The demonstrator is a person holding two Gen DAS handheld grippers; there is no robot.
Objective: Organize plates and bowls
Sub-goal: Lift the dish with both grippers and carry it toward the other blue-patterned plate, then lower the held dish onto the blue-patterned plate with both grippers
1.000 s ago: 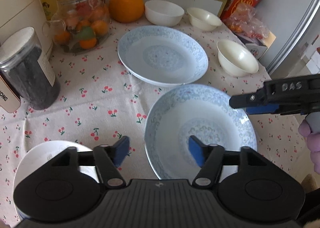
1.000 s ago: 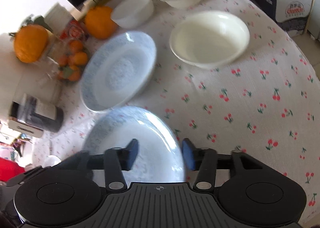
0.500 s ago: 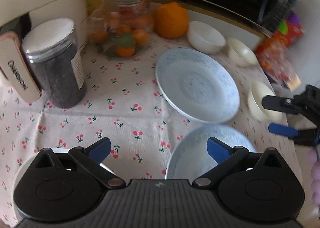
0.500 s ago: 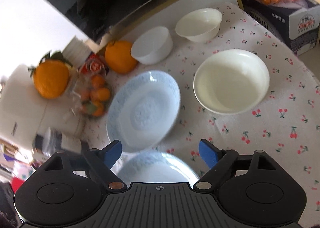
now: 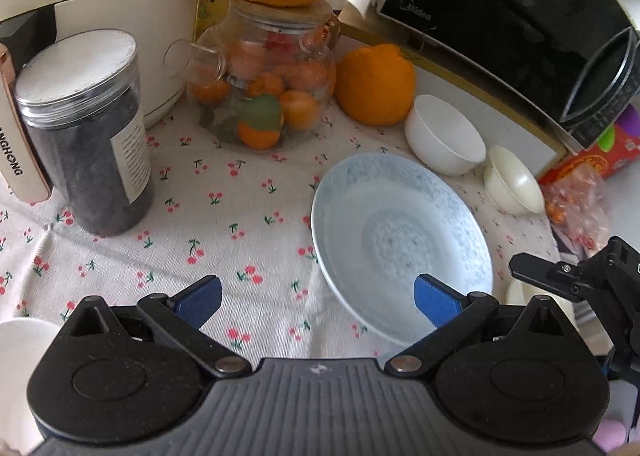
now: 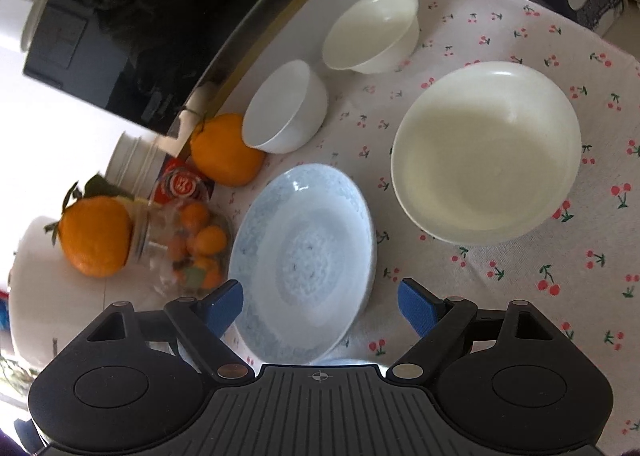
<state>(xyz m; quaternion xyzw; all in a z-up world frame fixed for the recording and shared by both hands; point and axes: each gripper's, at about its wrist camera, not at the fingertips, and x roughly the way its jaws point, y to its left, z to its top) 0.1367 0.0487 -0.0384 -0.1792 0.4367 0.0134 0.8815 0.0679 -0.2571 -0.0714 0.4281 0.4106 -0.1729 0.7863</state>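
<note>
Now both sets of jaws spread wide, empty, where narrower a second ago. Left gripper point(image 5: 316, 298) and right gripper point(image 6: 320, 306) lifted back above blue plate point(image 6: 304, 260) on cherry cloth point(image 6: 520, 276); second blue plate now hidden. Probably stacking next. Cream bowl point(image 6: 486, 151) just beside. Legible: "Midea" on microwave point(image 5: 500, 23); "NGHONG" on box point(image 5: 16, 143).
</note>
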